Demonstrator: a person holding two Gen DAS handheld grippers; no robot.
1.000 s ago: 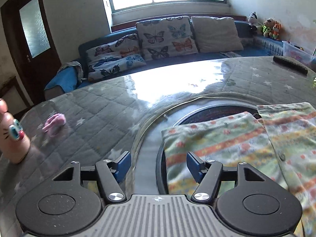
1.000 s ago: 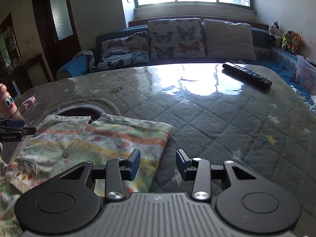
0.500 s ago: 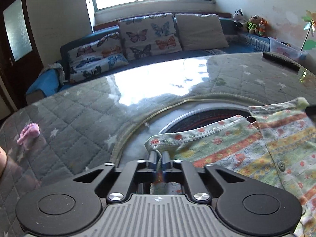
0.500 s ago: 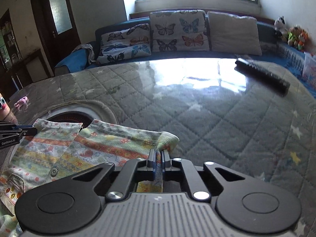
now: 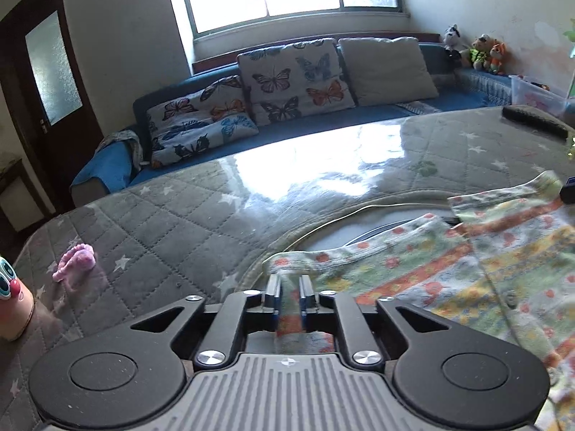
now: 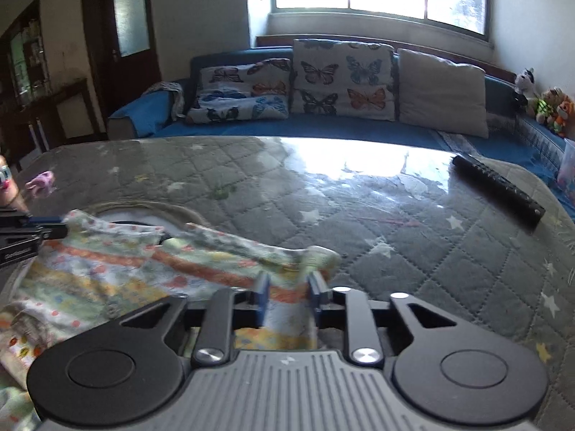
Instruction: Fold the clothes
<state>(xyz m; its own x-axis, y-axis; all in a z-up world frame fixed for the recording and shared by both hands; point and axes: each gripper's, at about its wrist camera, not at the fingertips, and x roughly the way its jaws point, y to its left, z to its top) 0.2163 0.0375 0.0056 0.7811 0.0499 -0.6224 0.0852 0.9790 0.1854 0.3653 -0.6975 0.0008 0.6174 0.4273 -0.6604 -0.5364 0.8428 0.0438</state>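
The left gripper (image 5: 287, 296) is seen with its jaws parted narrowly and opening, a strip of the patterned garment (image 5: 449, 269) lying between the blue pads. Half a second earlier these jaws were clamped flat on the garment's near left corner; a full second earlier they stood wide above bare cloth. Whether the pads now press on the fabric cannot be told for certain; a slight gap is visible on each side.

The right gripper (image 6: 287, 296) shows the same sequence. Its jaws are somewhat wider than the left pair and opening, with the garment's right corner (image 6: 320, 256) bunched between and just beyond them. The fabric there is blurred.

From this it is judged that both corners were pinched and are being let go, so one fold stroke is ending or the grip is being reset.

The garment is spread on the quilted grey table cover (image 6: 413, 251), partly over a round recess (image 5: 363, 231) in the table. Further out, a pink item (image 5: 75, 260) lies far left, a painted figure (image 5: 10, 301) stands at the left edge, and a black remote (image 6: 499, 185) lies far right.
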